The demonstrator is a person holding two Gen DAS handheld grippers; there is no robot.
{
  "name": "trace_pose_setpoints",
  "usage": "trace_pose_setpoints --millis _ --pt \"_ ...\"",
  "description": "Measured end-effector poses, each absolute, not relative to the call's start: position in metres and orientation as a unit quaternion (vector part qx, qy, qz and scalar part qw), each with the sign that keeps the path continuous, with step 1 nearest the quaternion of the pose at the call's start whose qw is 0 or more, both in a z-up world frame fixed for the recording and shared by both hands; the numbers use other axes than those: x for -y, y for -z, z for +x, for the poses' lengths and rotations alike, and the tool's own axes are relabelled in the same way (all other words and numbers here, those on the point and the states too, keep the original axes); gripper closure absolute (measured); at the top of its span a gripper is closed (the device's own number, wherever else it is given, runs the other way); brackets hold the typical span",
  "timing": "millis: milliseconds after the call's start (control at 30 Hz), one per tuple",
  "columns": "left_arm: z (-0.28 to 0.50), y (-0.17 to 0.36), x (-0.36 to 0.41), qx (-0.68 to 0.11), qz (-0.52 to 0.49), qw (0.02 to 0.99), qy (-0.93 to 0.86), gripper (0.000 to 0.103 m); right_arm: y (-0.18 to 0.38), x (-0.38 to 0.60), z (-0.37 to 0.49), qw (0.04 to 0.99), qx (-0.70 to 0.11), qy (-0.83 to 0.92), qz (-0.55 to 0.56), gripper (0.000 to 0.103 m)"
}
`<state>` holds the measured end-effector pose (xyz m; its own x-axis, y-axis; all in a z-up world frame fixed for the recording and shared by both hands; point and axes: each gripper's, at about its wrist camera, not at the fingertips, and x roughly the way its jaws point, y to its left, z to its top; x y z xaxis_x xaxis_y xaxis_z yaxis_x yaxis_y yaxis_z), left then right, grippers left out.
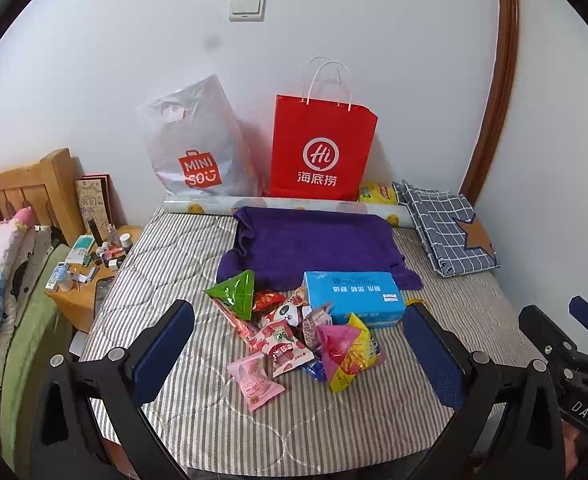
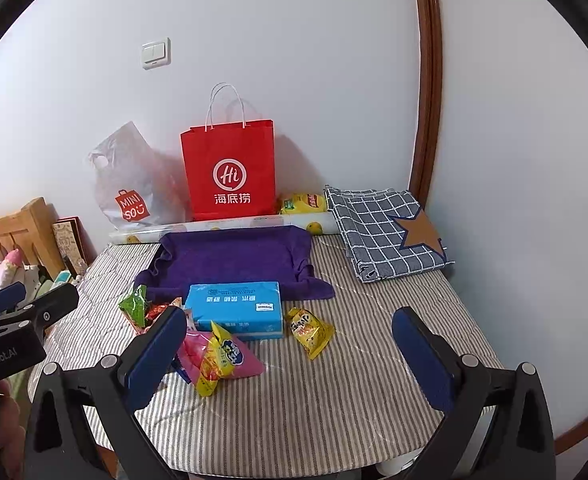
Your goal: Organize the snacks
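On the striped bedcover (image 1: 174, 280), just my side of the purple towel (image 1: 314, 240), the snack pile (image 1: 290, 332) lies loose against a blue tissue box (image 1: 354, 296). One yellow packet (image 2: 310, 330) sits apart, right of the box.

Left gripper (image 1: 300, 354): jaws spread wide, holding nothing, pile framed between them. Right gripper (image 2: 290, 356): likewise wide and empty, hovering short of the pile.

Handling, my guess: small sealed foil and plastic packets, light, puffy, slick. The green pyramid pack (image 1: 234, 292) and pink-yellow pouch (image 1: 346, 352) should crush if clamped hard. I would pinch a crimped seam or corner, not the belly.

Writing: grey plastic bag (image 1: 194, 140) reads "MINISO"; red paper bag (image 1: 322, 148) reads "Hi" over "海底捞". The other gripper's body shows "DAS" in the left view, "GenRobot.AI" in the right. Box print is upside down to me; packet labels are too small.
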<state>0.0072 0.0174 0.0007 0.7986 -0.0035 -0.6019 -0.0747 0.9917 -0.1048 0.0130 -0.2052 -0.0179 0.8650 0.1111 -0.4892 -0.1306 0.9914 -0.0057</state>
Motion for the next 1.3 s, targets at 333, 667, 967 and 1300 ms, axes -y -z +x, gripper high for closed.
trace_pose_setpoints --millis 333,667,967,1300 --pt "0.01 -0.002 -0.013 -0.313 -0.06 0.948 -0.023 0.0 0.019 0.199 0.015 0.965 -0.251 -0.068 -0.021 0.0" --pt "0.008 -0.001 -0.006 -0.31 -0.053 0.949 -0.023 0.0 0.024 0.195 0.012 0.966 -0.25 -0.064 -0.021 0.0" --pt "0.007 0.002 -0.005 -0.306 -0.048 0.95 -0.033 0.0 0.027 0.197 0.013 0.966 -0.253 -0.062 -0.011 0.0" --pt "0.016 0.005 -0.003 -0.305 -0.038 0.951 -0.042 0.0 0.031 0.195 0.021 0.965 -0.255 -0.059 -0.012 0.0"
